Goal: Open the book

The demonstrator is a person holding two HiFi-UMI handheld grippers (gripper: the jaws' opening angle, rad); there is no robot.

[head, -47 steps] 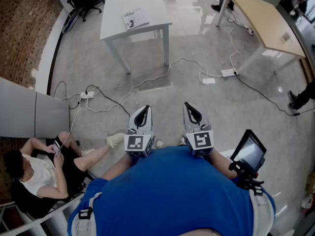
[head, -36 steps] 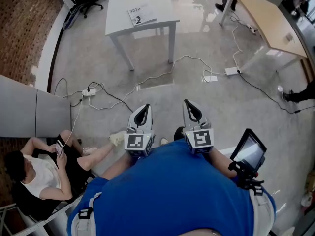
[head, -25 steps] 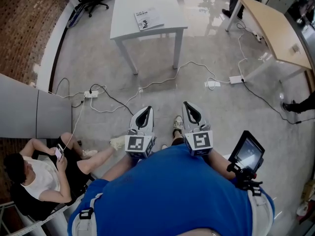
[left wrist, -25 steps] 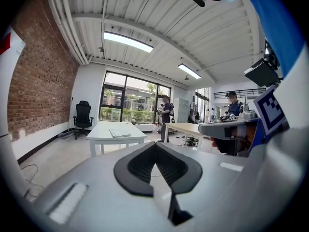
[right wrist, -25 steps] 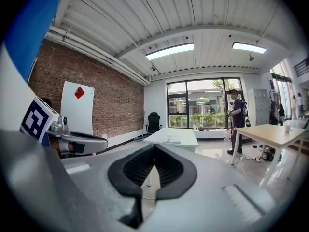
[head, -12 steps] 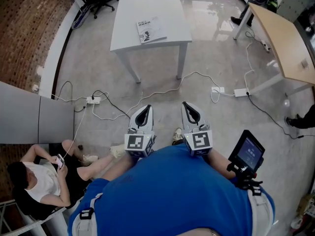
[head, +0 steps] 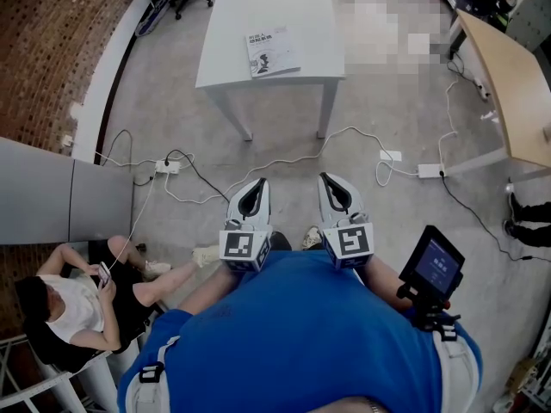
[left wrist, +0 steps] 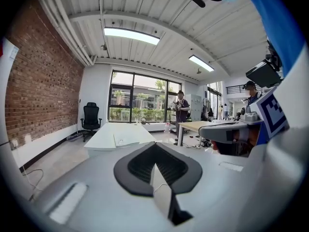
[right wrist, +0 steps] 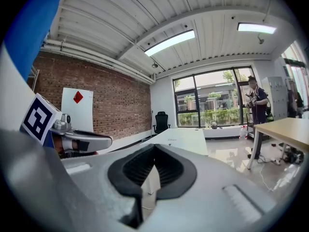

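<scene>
Book (head: 273,52) is seen closed, cover up, flat on the white table (head: 284,3), close to the table's near edge and left of its middle. Nothing else is made out on that table.

Left gripper (head: 256,186) and right gripper (head: 334,181) are held side by side, low in front of the body and well apart from the table. Both are pointed roughly level toward it. In each gripper view the jaws are seen closed together with nothing between them; both are empty.

Step in hand is judged to be the approach; the book is not yet reached.

To be done well:
- Floor cables (head: 284,151) lie across the path between the grippers and the table. They are to be stepped over, not dragged.
- The table is best met square at its near edge, so that the book lies within reach of both grippers.
- Jaws are to be parted before contact, as a thin cover cannot be taken by closed tips.
- One gripper is probably best laid on the book to pin it, while the cover's free edge is lifted by the other.
- Which side carries the spine cannot be told from here and should be checked up close.
- The cover is likely light and slippery, so a slow lift is advised.
</scene>
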